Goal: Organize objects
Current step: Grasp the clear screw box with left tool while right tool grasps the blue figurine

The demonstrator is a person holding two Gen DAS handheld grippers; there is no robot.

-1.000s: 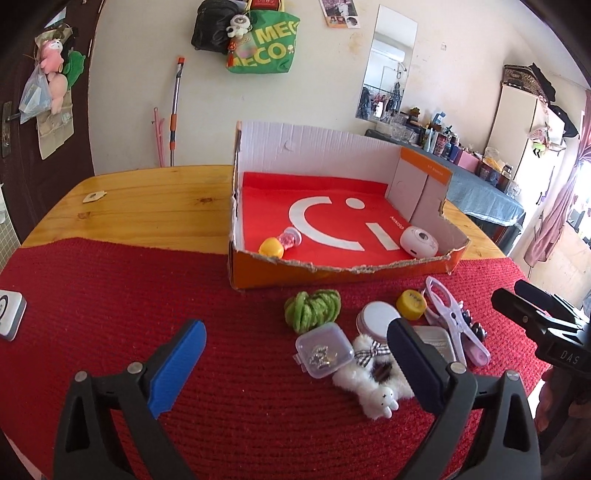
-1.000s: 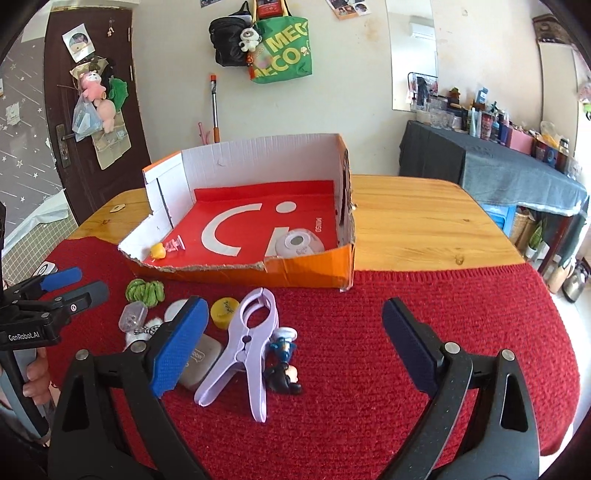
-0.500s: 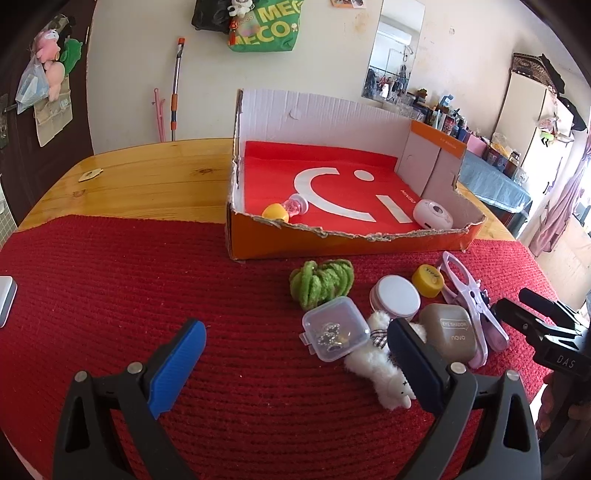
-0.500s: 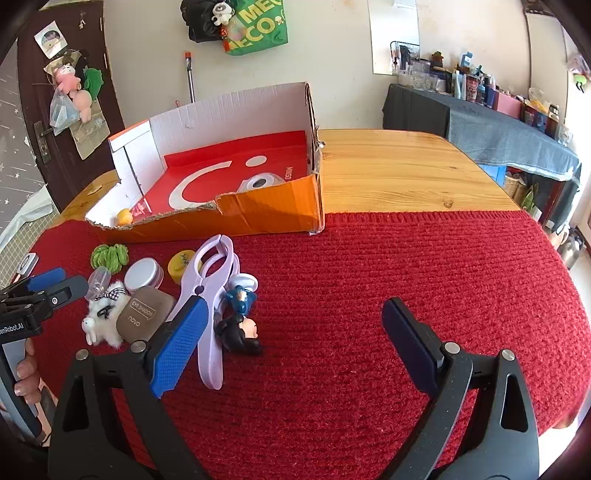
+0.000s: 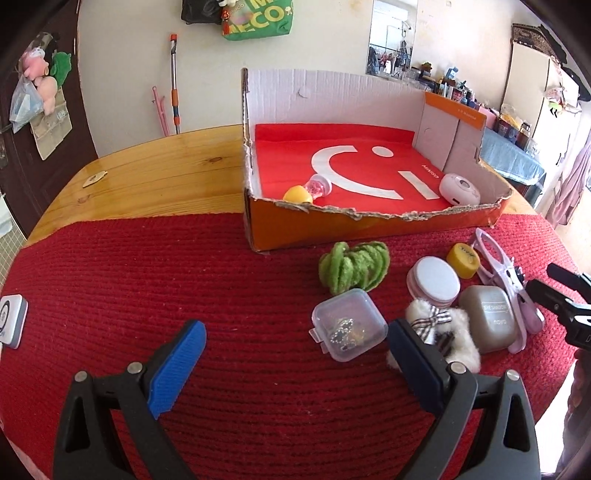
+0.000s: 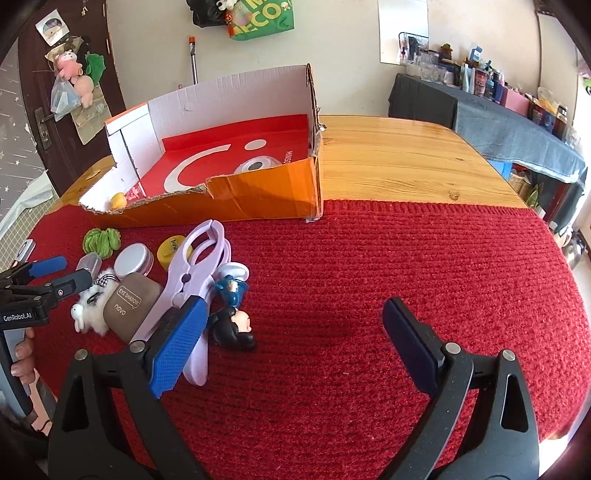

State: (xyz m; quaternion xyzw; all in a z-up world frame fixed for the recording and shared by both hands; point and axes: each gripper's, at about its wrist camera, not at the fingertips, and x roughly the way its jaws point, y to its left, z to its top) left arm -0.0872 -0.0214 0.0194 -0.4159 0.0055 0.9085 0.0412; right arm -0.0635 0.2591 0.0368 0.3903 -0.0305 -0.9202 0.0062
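Observation:
An open orange cardboard box (image 5: 369, 225) (image 6: 266, 192) with a red floor holds a yellow ball (image 5: 297, 194) and a white round device (image 5: 459, 188). In front of it on the red mat lie a green scrunchie (image 5: 354, 267), a clear small case (image 5: 349, 324), a round tin (image 5: 434, 281), a yellow cap (image 5: 463, 260), a taupe eye-shadow case (image 6: 131, 304), a white plush (image 5: 439, 332), a lilac clamp (image 6: 192, 280) and a mouse figure (image 6: 234, 325). My left gripper (image 5: 295, 369) is open, just left of the clear case. My right gripper (image 6: 295, 343) is open beside the clamp and figure.
A wooden table (image 6: 406, 162) extends beyond the red mat (image 6: 406, 277). A small white device (image 5: 11, 320) lies at the mat's left edge. A dark-clothed side table with bottles (image 6: 498, 110) stands to the right. Bags hang on the wall (image 5: 255, 16).
Both grippers have moved forward and lower toward the loose objects, which now appear larger and closer. Both stay open. Nothing has been picked up.

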